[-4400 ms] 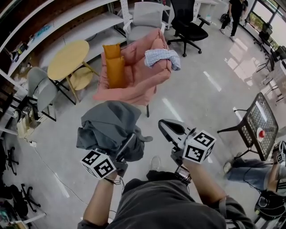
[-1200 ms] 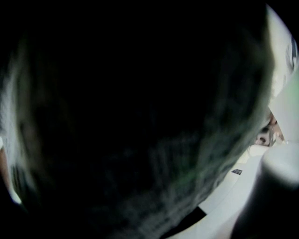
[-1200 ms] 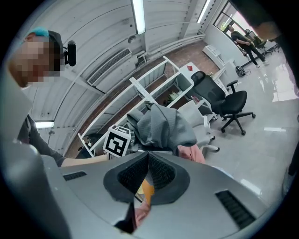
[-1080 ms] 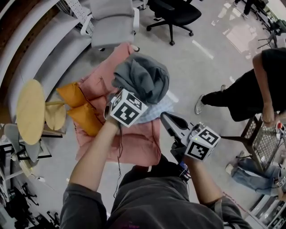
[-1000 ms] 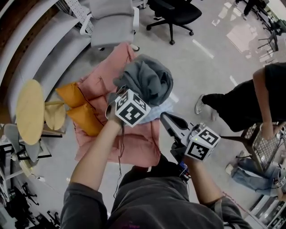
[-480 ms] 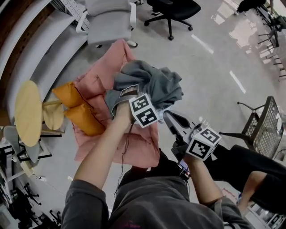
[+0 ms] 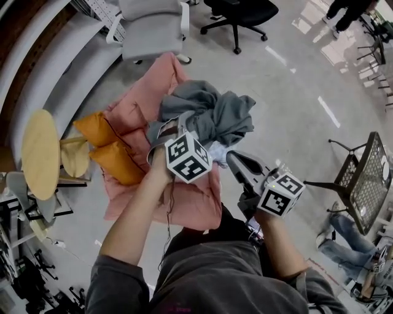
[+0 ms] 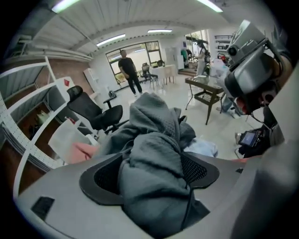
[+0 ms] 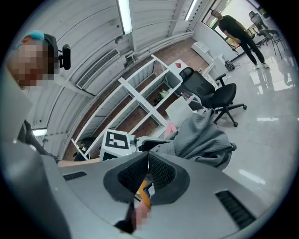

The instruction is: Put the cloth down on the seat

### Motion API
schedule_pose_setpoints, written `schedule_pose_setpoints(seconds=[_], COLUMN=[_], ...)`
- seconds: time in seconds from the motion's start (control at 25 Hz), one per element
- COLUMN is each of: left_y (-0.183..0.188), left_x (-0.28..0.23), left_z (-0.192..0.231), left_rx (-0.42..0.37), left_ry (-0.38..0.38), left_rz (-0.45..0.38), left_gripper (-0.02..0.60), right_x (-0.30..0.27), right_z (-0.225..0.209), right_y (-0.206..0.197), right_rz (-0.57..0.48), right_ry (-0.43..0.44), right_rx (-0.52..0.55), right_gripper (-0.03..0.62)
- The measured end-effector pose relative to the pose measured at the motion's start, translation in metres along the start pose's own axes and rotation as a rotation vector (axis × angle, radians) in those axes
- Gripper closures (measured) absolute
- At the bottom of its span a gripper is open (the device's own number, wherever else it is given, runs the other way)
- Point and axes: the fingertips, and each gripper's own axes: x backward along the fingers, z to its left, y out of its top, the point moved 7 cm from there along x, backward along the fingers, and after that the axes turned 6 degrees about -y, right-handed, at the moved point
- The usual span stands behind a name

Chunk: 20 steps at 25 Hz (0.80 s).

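Note:
A bunched grey cloth point(image 7: 212, 113) is heaped on the pink armchair point(image 7: 136, 110), over a light blue cloth point(image 7: 218, 151). My left gripper point(image 7: 174, 127) reaches into the heap's near side. In the left gripper view the grey cloth point(image 8: 152, 154) fills the gap between the gripper's point(image 8: 149, 173) jaws. They are opening wide, and the left pad's face shows bare. My right gripper point(image 7: 234, 159) hangs just right of the armchair, apart from the cloth. Its pads point(image 9: 148, 161) meet with nothing between them.
Two orange cushions point(image 7: 110, 160) lie on the armchair's left side. A round yellow table point(image 7: 38, 153) stands at left. A grey office chair point(image 7: 150, 27) and a black one point(image 7: 241, 12) stand behind, a black mesh chair point(image 7: 362, 178) at right. People's legs point(image 7: 344, 236) show at lower right.
My left gripper has carried the grey cloth to the armchair and lowered it; the cloth has sagged and spread out. The person in black at right has walked off.

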Motion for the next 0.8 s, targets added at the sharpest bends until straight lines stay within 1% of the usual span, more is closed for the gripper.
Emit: schedule_pose_setpoints(seconds=[0.16, 0.32, 0.36, 0.44, 0.56, 0.72, 0.8], left_y=[-0.009, -0.021, -0.023, -0.024, -0.024, -0.034, -0.044], left_x=[-0.004, -0.015, -0.014, -0.010, -0.001, 0.015, 0.014], left_z=[0.008, 0.008, 0.008, 0.008, 0.005, 0.000, -0.001], left_rx=[0.042, 0.061, 0.062, 0.064, 0.049, 0.000, 0.001], left_ry=[-0.017, -0.075, -0.077, -0.061, -0.025, 0.026, 0.032], left_rz=[0.022, 0.055, 0.049, 0.031, 0.015, 0.024, 0.034], left_gripper=[0.192, 0.193, 0.250, 0.315, 0.359, 0.385, 0.385], right_x=[-0.005, -0.005, -0.005, -0.005, -0.005, -0.005, -0.007], right_z=[0.005, 0.005, 0.005, 0.006, 0.006, 0.009, 0.010], right_y=[-0.001, -0.001, -0.001, -0.001, 0.000, 0.002, -0.001], right_rz=[0.009, 0.017, 0.018, 0.022, 0.022, 0.016, 0.022], right_ry=[0.014, 0.021, 0.022, 0.025, 0.027, 0.039, 0.045], right_rx=[0.003, 0.003, 0.003, 0.003, 0.007, 0.017, 0.019], right_gripper=[0.579, 0.579, 0.579, 0.579, 0.579, 0.579, 0.579])
